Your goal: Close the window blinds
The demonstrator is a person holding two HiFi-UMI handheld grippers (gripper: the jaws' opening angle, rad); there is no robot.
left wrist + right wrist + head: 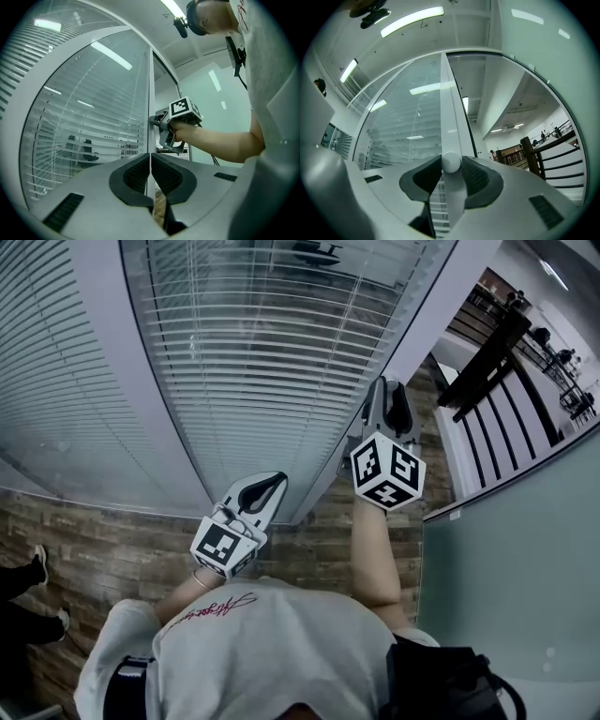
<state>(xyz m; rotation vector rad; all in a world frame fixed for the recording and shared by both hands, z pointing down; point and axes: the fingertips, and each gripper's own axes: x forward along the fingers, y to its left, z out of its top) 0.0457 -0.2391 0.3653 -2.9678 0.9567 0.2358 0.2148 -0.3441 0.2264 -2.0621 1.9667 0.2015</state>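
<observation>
Two glass panes (56, 381) with slatted blinds (262, 352), wood-plank floor (94, 540) below

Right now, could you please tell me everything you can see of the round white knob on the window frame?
The knob is small, smooth, round and white, plastic by its look. It stands out from the pale upright window frame beside the glazed-in blinds. It sits between the fingers of the right gripper, close to both tips; whether they press on it I cannot tell. In the head view that gripper hides it.
</observation>
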